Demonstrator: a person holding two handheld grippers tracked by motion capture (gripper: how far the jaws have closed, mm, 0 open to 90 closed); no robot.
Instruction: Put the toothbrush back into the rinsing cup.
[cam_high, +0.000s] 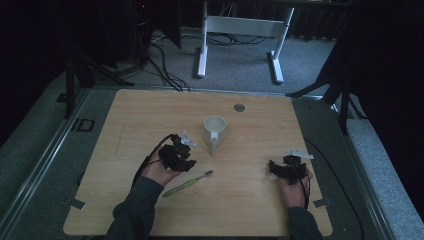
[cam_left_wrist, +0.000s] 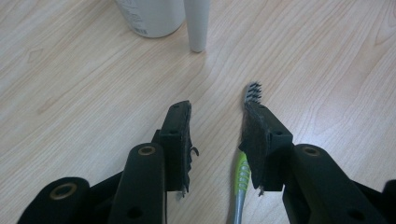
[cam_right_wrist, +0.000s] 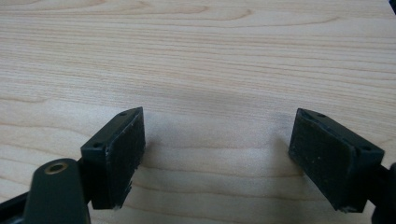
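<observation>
Item: green toothbrush (cam_left_wrist: 241, 175), lying flat on the bench (cam_high: 150, 115) between the jaws of the left tongs (cam_left_wrist: 217, 116) — handle against the right-hand pad, other pad apart, so not yet gripped. Right tongs (cam_right_wrist: 217, 140) released, spread wide over bare wood, well apart from it. Step in hand: likely the grasp; next calls for closing squarely on the handle — white mug (cam_high: 215, 129) stands just ahead.

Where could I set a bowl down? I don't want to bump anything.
Bare wood lies between the cup and the right gripper, and along the table's far edge. It is crowded around the left gripper, beside the toothbrush.
</observation>
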